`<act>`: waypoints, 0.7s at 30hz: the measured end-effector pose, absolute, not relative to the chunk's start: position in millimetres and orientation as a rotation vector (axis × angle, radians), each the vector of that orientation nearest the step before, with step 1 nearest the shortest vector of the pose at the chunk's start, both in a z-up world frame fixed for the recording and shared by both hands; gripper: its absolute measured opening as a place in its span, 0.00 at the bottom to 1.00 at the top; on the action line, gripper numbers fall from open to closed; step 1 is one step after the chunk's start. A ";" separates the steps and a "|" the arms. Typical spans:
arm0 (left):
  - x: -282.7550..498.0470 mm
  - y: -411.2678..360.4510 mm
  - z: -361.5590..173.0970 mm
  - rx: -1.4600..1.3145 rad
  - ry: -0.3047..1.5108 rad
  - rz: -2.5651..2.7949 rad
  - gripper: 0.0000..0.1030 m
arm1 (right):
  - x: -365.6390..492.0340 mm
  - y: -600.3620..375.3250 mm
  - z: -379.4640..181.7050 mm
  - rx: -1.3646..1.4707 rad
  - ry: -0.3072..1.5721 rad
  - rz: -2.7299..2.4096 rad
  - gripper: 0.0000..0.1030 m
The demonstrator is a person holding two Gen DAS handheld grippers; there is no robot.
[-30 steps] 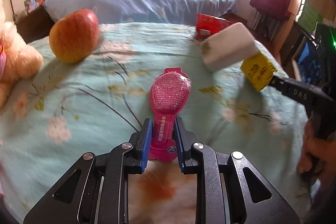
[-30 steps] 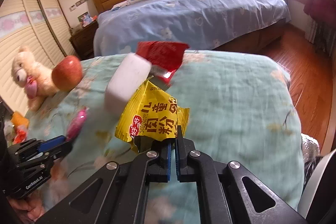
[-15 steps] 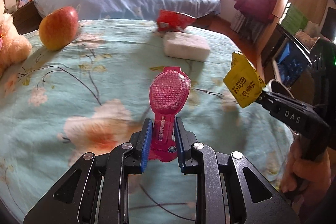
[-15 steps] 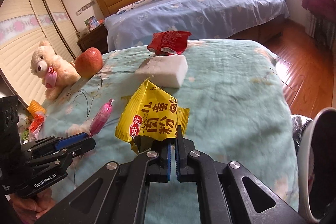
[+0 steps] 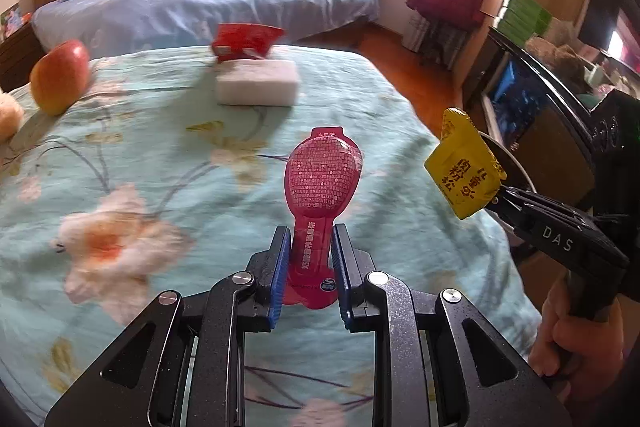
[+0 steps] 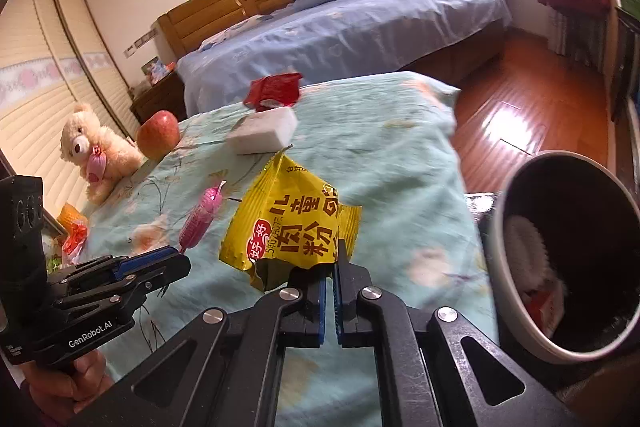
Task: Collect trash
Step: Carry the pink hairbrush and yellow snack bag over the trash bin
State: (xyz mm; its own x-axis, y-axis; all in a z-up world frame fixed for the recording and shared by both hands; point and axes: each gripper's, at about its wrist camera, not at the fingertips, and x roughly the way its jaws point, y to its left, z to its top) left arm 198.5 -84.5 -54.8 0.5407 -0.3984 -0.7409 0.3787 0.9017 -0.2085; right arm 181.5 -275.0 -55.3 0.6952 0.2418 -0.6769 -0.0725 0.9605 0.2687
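My left gripper (image 5: 308, 239) is shut on a pink spoon-shaped snack wrapper (image 5: 322, 179) and holds it above the teal floral bedspread (image 5: 140, 163). The wrapper also shows in the right wrist view (image 6: 200, 217). My right gripper (image 6: 330, 267) is shut on a yellow snack packet (image 6: 294, 223), held above the bed's right side; the packet also shows in the left wrist view (image 5: 464, 169). A round trash bin (image 6: 560, 259) with a grey rim stands just right of it, with trash inside. A red wrapper (image 5: 246, 39) lies at the bed's far edge.
A white sponge block (image 5: 256, 83) lies by the red wrapper. An apple (image 5: 60, 77) and a teddy bear (image 6: 96, 151) sit at the left. A blue bed (image 6: 340, 27) stands behind. Wooden floor (image 6: 520, 115) lies to the right.
Both grippers have swung right with their wrappers still held. The trash bin has come fully into the right wrist view, close beside the yellow packet.
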 end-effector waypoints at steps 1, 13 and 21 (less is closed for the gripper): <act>196.9 -89.5 -54.1 -0.019 0.886 -0.470 0.19 | 177.7 -279.0 -54.4 0.234 0.781 0.168 0.02; 180.8 -139.1 -52.0 0.035 0.885 -0.562 0.19 | 140.1 -332.6 -59.0 0.295 0.772 0.053 0.02; 172.3 -163.6 -52.1 0.071 0.886 -0.603 0.19 | 124.9 -358.0 -64.9 0.322 0.772 0.000 0.02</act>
